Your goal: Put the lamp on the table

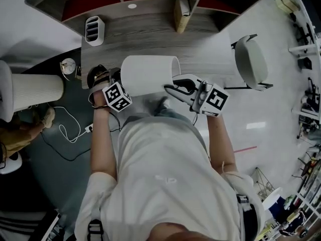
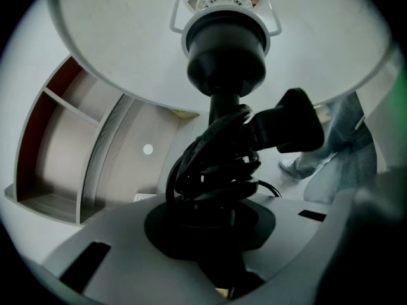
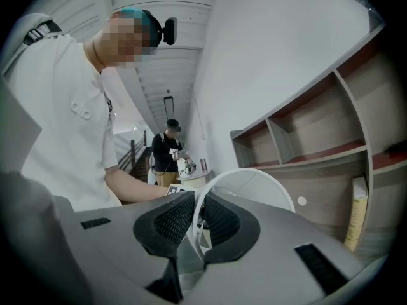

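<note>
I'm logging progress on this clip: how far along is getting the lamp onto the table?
Done: the lamp is lifted, lying sideways by the near edge of the table. In hand: the left hand-held gripper clamps its black stem, cord coiled round it; the right hand-held gripper pinches the shade's rim. Left: stand it upright there and release.

The wooden table (image 1: pixel 150 39) lies just ahead of the fingers of the left gripper (image 2: pixel 210 229) and right gripper (image 3: pixel 194 224). On it, a white ribbed holder (image 1: pixel 94 30) stands ahead-left of the left fingers. A small white disc (image 1: pixel 132 6) sits far ahead, and an upright book (image 1: pixel 181 15) stands ahead of the right fingers. On the floor (image 1: pixel 271 114), a white cable (image 1: pixel 65 129) trails behind the left fingers.
</note>
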The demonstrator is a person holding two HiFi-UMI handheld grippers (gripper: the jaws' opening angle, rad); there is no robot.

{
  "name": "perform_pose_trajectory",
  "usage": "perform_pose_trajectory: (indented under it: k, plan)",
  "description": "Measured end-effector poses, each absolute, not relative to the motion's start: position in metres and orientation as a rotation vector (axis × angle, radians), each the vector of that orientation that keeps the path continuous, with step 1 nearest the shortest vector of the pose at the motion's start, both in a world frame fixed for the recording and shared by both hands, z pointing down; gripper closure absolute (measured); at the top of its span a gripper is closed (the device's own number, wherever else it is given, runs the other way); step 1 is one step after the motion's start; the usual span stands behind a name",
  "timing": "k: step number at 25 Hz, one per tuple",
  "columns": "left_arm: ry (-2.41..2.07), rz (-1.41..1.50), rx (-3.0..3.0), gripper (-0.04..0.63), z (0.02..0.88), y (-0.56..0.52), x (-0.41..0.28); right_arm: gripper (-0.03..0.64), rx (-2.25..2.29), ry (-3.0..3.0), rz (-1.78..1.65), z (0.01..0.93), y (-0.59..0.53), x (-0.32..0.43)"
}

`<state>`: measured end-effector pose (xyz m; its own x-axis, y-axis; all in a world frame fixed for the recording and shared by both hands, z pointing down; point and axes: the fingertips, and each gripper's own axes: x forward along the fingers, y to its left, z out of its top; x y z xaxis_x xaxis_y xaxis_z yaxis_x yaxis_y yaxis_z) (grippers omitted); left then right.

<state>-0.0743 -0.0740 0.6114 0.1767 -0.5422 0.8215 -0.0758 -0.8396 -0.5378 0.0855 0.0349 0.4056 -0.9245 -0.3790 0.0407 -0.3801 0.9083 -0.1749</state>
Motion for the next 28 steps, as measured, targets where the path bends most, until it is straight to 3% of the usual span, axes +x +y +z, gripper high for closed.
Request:
perform_pose_trajectory:
  k: [12, 28]
  plan:
    - [0.555, -1.693, -2.142, 0.505, 0.628, -0.118, -0.041, 0.543, 0.639, -2.999, 0.274, 0.41, -0.013, 0.109]
    - [0.353, -1.55, -2.355, 0.503, 0.676, -0.194, -0.027, 0.54, 0.788, -2.775, 0.337, 0.424, -0.103, 0.075]
